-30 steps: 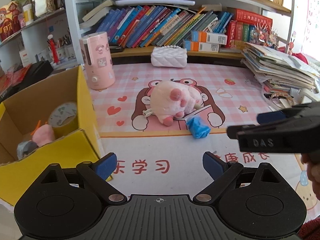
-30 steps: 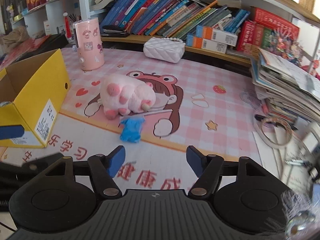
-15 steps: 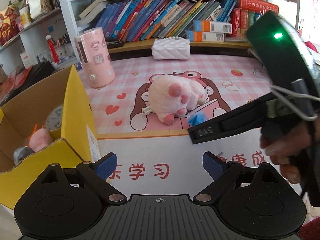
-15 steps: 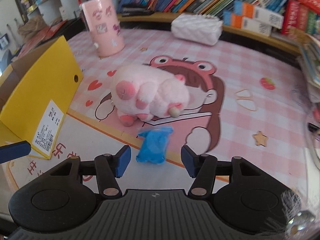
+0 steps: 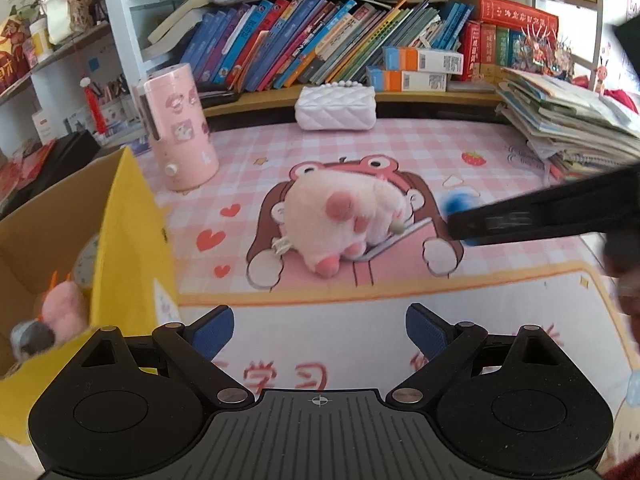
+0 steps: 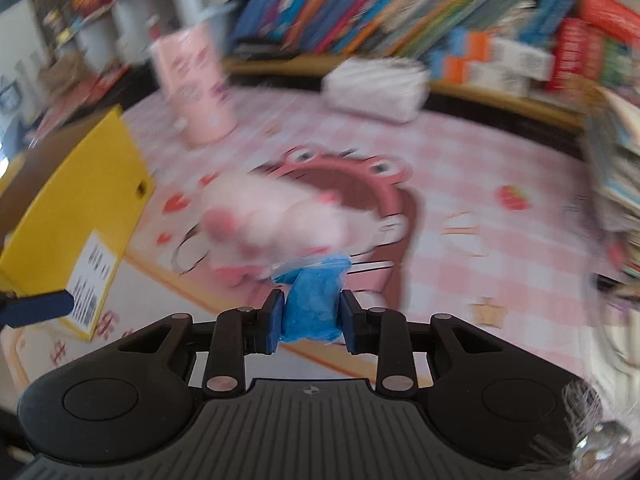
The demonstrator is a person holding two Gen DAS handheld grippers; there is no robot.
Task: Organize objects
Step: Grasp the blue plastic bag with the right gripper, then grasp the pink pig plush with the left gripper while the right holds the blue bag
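My right gripper (image 6: 311, 322) is shut on a crumpled blue packet (image 6: 312, 308) and holds it above the mat; the view is blurred by motion. The packet also shows in the left wrist view (image 5: 456, 203) at the tip of the right gripper's dark arm. A pink plush paw (image 5: 344, 216) lies on the frog picture mid-mat, also in the right wrist view (image 6: 272, 224). My left gripper (image 5: 320, 328) is open and empty over the mat's front. An open yellow cardboard box (image 5: 132, 240) stands at the left, holding a small pink plush (image 5: 64, 308) and a clock.
A pink cylinder appliance (image 5: 176, 132) stands at the back left. A white quilted purse (image 5: 336, 108) sits before the bookshelf. A stack of papers and books (image 5: 572, 120) fills the right side. The yellow box also shows in the right wrist view (image 6: 76, 216).
My right gripper closed on the blue packet and lifted it off the mat, moving up and right. My left gripper stayed open and shifted slightly forward.
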